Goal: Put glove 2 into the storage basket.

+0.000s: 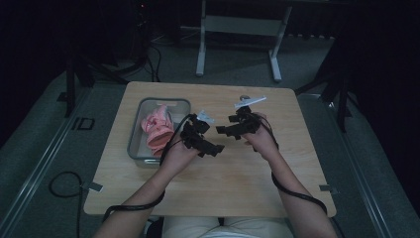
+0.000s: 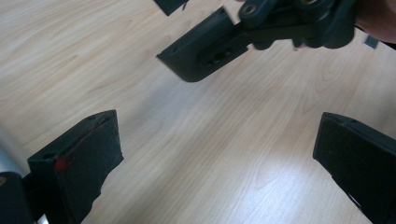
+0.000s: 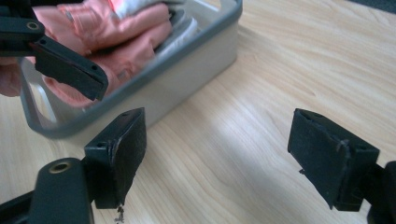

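Observation:
A grey tray (image 1: 136, 129) stands on the left half of the wooden table and holds a crumpled pink cloth (image 1: 157, 130). In the right gripper view the tray (image 3: 187, 60) and its pink cloth (image 3: 112, 32) lie beyond the jaws. My left gripper (image 1: 214, 148) hovers just right of the tray, open, with bare table between its jaws (image 2: 215, 168). My right gripper (image 1: 224, 131) faces it from the right, also open and holding nothing (image 3: 215, 154). The two tips nearly meet over the table's middle. One jaw of the right gripper (image 2: 205, 49) crosses the top of the left gripper view.
The light wooden table (image 1: 237, 173) has bare wood across its front and right side. A small white strip (image 1: 250, 102) lies near the far edge. Black cables trail from both grippers along the forearms. A metal stand (image 1: 237, 34) is on the floor behind the table.

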